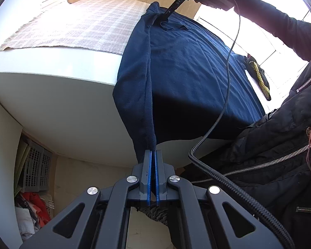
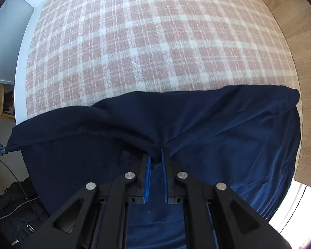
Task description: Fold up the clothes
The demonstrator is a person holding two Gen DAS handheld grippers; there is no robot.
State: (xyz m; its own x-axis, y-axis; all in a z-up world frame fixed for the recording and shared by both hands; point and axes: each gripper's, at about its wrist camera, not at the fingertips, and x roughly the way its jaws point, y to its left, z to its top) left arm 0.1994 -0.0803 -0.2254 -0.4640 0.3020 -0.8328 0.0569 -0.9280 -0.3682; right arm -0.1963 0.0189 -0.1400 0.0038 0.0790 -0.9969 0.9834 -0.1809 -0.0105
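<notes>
Nearest in, the left gripper (image 1: 153, 157) is clamped tight on a corner of the navy garment (image 1: 188, 66), just off the table (image 1: 56, 99) edge, cloth drawn taut down to the pads. Further along, the garment lies spread across the table, one long side doubled into a thick fold beside the checked cloth (image 1: 89, 25). At the far end the right gripper (image 2: 155, 155) points down, jaws narrow and pinching a raised pucker of fabric near the fold line. Both ends are gripped, so this looks like an early fold in hand: one side turned over, the rest still flat. Left to do, I'd say: lay this edge down, fold across, square it up.
</notes>
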